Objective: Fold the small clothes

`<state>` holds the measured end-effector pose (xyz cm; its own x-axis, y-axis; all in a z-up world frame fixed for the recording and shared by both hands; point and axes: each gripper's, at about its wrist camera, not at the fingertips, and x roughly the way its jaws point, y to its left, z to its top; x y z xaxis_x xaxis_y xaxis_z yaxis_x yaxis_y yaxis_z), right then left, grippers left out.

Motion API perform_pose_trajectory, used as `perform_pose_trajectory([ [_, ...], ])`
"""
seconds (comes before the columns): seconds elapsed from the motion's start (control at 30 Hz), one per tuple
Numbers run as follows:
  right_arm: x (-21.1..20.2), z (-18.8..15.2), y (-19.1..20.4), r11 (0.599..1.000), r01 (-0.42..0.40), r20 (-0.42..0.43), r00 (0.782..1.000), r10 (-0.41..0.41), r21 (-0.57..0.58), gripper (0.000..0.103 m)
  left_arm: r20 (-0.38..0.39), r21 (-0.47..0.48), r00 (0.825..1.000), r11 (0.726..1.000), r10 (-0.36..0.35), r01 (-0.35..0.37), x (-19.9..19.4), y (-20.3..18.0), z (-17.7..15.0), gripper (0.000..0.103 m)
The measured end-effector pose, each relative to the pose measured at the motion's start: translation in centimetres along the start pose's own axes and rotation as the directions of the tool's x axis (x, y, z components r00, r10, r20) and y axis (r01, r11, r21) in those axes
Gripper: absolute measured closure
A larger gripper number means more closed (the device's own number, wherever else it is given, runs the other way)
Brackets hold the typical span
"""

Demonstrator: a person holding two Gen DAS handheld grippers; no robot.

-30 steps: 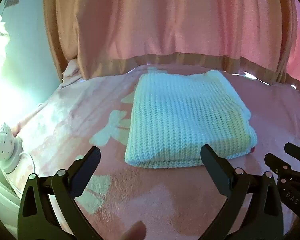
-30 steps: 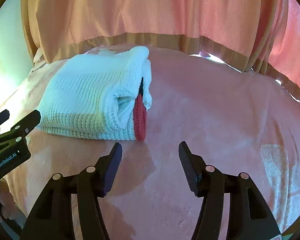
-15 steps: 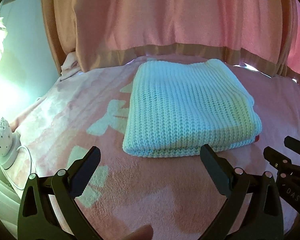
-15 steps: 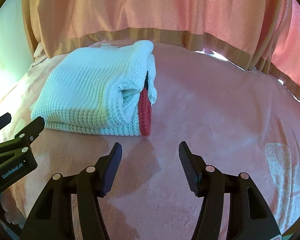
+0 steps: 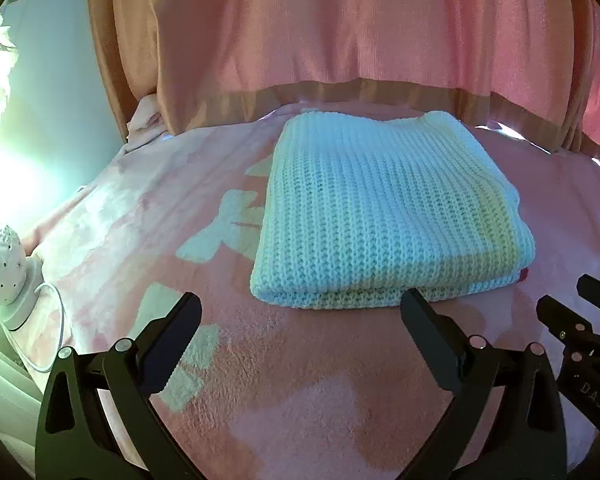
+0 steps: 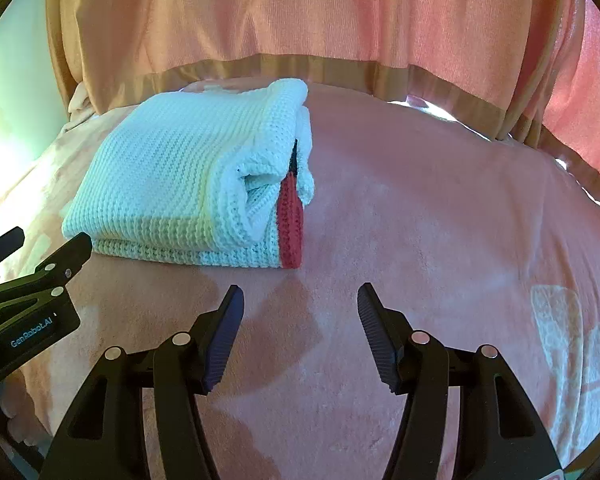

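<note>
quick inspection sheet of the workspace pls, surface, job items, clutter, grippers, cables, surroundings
surface: pink plush blanket with pale printed shapes, spread over a bed.
job's things: one white knit sweater, folded into a flat rectangle; a red knit trim shows at its right edge.
clutter: small white perforated lamp at the far left edge.
grippers: left gripper open, holding nothing, just short of the sweater's near edge; right gripper open, holding nothing, in front of the red trim.
cables: a white cord runs from the lamp's base.
surroundings: pink curtain with a tan band behind the bed; pale wall on the left.
</note>
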<state>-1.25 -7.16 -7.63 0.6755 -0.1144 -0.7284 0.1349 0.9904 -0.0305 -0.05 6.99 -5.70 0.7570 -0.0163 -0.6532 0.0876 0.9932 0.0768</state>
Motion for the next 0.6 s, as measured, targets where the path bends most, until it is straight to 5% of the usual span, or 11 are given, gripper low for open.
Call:
perform_pose_trajectory([
  [0.6, -0.17, 0.1, 0.66, 1.0, 0.01, 0.022, 1.0, -0.01, -0.001, 0.041, 0.039, 0.037, 0.999, 0.999, 0.0, -0.002, -0.58, -0.94, 0.01, 0.006],
])
